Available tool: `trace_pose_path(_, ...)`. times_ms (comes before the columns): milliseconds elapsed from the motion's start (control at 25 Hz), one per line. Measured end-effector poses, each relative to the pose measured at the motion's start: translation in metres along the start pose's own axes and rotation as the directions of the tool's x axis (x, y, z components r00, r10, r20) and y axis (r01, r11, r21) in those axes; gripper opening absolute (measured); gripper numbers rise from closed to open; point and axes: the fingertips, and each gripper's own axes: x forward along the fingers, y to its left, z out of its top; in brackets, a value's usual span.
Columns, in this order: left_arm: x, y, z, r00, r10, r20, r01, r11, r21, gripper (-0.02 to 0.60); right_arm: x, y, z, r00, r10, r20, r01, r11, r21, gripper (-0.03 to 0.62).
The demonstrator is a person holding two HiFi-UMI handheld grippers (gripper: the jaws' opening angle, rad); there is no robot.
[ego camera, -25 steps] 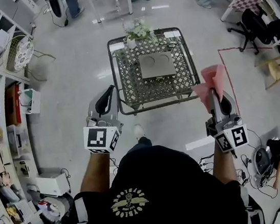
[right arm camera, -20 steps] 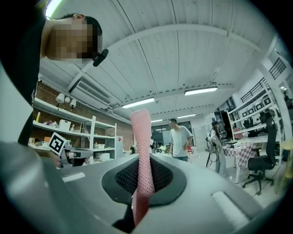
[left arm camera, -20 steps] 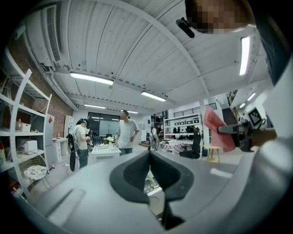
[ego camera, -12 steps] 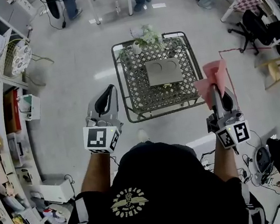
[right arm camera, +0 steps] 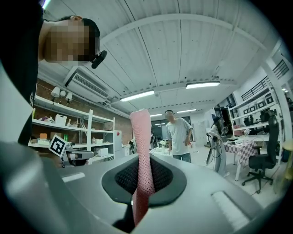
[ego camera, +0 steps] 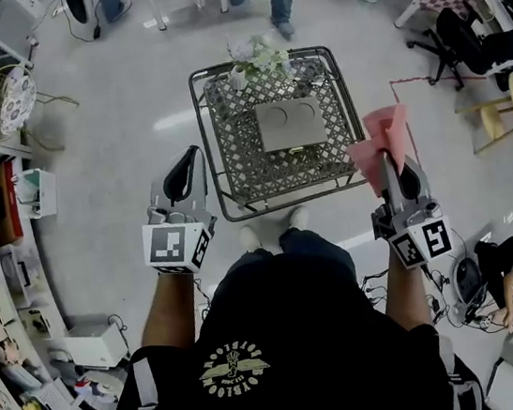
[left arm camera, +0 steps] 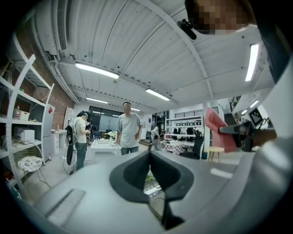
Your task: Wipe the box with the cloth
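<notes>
- Right gripper view: pink cloth is clamped between the jaws of the right gripper.
- Left gripper is seen closed, empty.
- Box, unbraced, could be pushed across the wire table.

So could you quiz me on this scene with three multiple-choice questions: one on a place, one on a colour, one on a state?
1. Where is the grey box?
A. on the floor
B. on the lattice table
C. on a wall shelf

2. What colour is the cloth?
A. pink
B. blue
C. white

3. What state is the cloth in?
A. spread over the box
B. clamped in the right gripper
C. lying on the floor

Answers:
1 B: the box sits near the middle of the tabletop.
2 A: both the head view and the right gripper view show it pink.
3 B: the right gripper's jaws are shut on it, away from the box.
</notes>
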Motion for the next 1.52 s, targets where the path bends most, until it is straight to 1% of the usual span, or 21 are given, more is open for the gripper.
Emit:
trace_pose_path(160, 0.016, -0.010, -0.006, 1.000, 0.001, 0.002, -0.001, 1.000, -0.001, 0.000, 0.012, -0.012, -0.017, 1.000, 0.024, -0.014, -0.024, 1.000, 0.014, 0.018)
trace_pose_path(280, 0.031, -0.017, -0.001, 1.000, 0.019, 0.001, -0.019, 1.000, 0.000, 0.000, 0.023, -0.027, -0.016, 0.998, 0.055, -0.023, -0.055, 0.998, 0.018, 0.018)
trace_pose_path(720, 0.084, -0.031, 0.006, 0.990, 0.138, -0.008, -0.138, 0.990, 0.001, 0.000, 0.072, -0.091, -0.017, 0.984, 0.179, -0.020, -0.178, 0.983, 0.036, 0.018)
trace_pose_path(960, 0.104, -0.043, 0.001, 0.979, 0.203, -0.020, -0.203, 0.979, 0.007, 0.000, 0.095, -0.118, -0.038, 0.966, 0.253, -0.053, -0.249, 0.966, 0.076, 0.018)
trace_pose_path(1160, 0.103, -0.040, -0.020, 0.968, 0.240, -0.070, -0.241, 0.971, -0.004, 0.000, 0.121, -0.112, -0.064, 0.945, 0.320, -0.069, -0.311, 0.943, 0.115, 0.018)
trace_pose_path(1280, 0.102, -0.027, -0.028, 0.963, 0.254, -0.093, -0.255, 0.967, -0.003, 0.000, 0.143, -0.099, -0.102, 0.930, 0.337, -0.147, -0.321, 0.939, 0.120, 0.018)
trace_pose_path(1400, 0.098, -0.017, -0.033, 0.962, 0.252, -0.102, -0.255, 0.967, -0.013, 0.000, 0.161, -0.078, -0.142, 0.898, 0.376, -0.229, -0.349, 0.925, 0.150, 0.018)
trace_pose_path(1520, 0.089, -0.001, -0.030, 0.962, 0.254, -0.103, -0.256, 0.967, -0.009, 0.000, 0.178, -0.053, -0.175, 0.873, 0.398, -0.280, -0.357, 0.915, 0.187, 0.018)
